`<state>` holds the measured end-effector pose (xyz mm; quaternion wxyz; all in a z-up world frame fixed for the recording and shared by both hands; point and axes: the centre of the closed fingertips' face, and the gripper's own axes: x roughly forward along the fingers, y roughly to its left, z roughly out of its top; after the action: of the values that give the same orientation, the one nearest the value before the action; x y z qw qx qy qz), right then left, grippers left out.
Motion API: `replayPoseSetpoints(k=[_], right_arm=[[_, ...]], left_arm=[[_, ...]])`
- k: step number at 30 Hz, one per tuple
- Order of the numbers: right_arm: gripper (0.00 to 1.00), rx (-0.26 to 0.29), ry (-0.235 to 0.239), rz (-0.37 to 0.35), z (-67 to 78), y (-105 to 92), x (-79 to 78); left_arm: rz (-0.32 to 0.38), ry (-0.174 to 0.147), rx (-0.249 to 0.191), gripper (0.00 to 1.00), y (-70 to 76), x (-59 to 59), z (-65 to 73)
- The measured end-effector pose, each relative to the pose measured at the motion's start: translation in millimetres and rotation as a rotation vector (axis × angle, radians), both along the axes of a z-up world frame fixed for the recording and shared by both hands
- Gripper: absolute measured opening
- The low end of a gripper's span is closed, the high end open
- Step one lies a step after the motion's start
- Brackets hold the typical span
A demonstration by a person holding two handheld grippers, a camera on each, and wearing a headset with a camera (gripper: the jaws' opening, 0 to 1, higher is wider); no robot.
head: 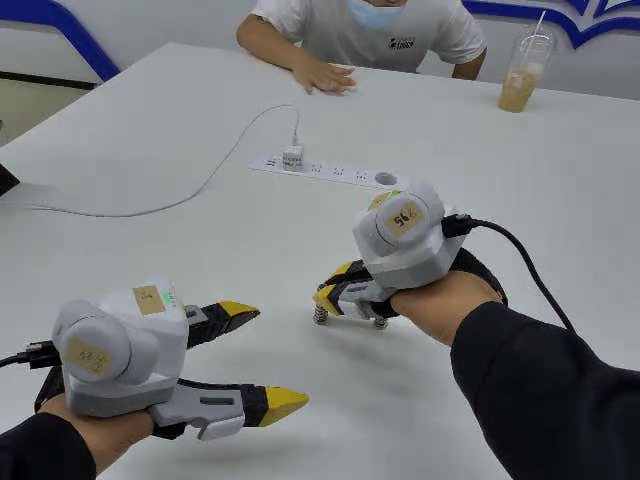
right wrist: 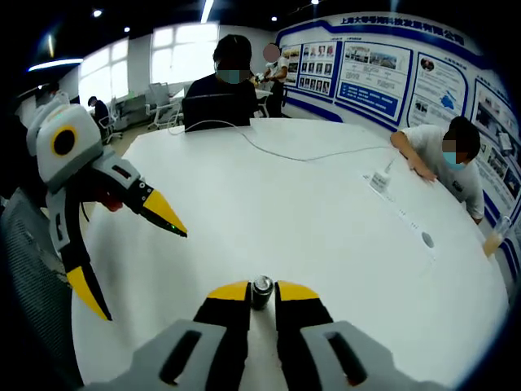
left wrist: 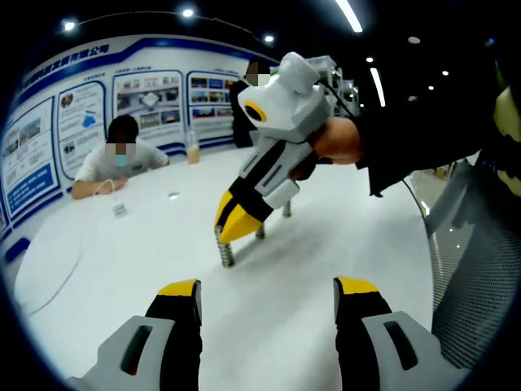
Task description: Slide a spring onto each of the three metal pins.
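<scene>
My right gripper [head: 328, 297] points down at the white table, its yellow-tipped jaws closed on the top of a coiled spring [head: 320, 314] that stands upright on a pin. In the right gripper view the spring's round metal end [right wrist: 262, 288] sits between the jaw tips of the right gripper [right wrist: 262, 292]. Seen from the left gripper view, the spring [left wrist: 224, 249] stands under the right gripper [left wrist: 234, 221], with two more pins [left wrist: 260, 232] behind it; whether they carry springs I cannot tell. My left gripper [head: 262, 356] [left wrist: 267, 288] rests open and holds nothing, near the front-left of the table.
A white power strip [head: 320, 170] with a plugged cable [head: 215, 170] lies mid-table. A drink cup [head: 524, 74] stands at the far right. A person sits across the table with a hand [head: 325, 76] resting on it. A second person [right wrist: 218, 85] sits at another side.
</scene>
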<state>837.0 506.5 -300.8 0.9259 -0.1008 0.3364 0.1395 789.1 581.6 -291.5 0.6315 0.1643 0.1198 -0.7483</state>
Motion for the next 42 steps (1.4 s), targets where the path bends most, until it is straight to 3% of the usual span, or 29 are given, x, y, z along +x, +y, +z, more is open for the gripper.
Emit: replayPoseSetpoints(k=[6, 12, 26, 42], right_arm=[[0.15, 0.004, -0.009, -0.006, 3.4, 0.0, -4.3], [0.17, 0.016, -0.04, -0.01, 16.1, 0.3, -9.0], [0.26, 0.024, -0.148, -0.023, 46.0, -0.1, -36.4], [0.35, -0.002, -0.241, -0.093, 73.9, -31.6, -74.5]], left_arm=[[-0.002, 0.002, 0.001, 0.68, -1.3, -0.9, -0.1], [-0.002, 0.006, 0.0, 0.69, -2.3, -2.0, -0.2], [0.0, 0.004, -0.004, 0.7, -3.1, -1.8, 0.7], [0.002, 0.0, -0.01, 0.71, -4.2, -1.0, 3.7]])
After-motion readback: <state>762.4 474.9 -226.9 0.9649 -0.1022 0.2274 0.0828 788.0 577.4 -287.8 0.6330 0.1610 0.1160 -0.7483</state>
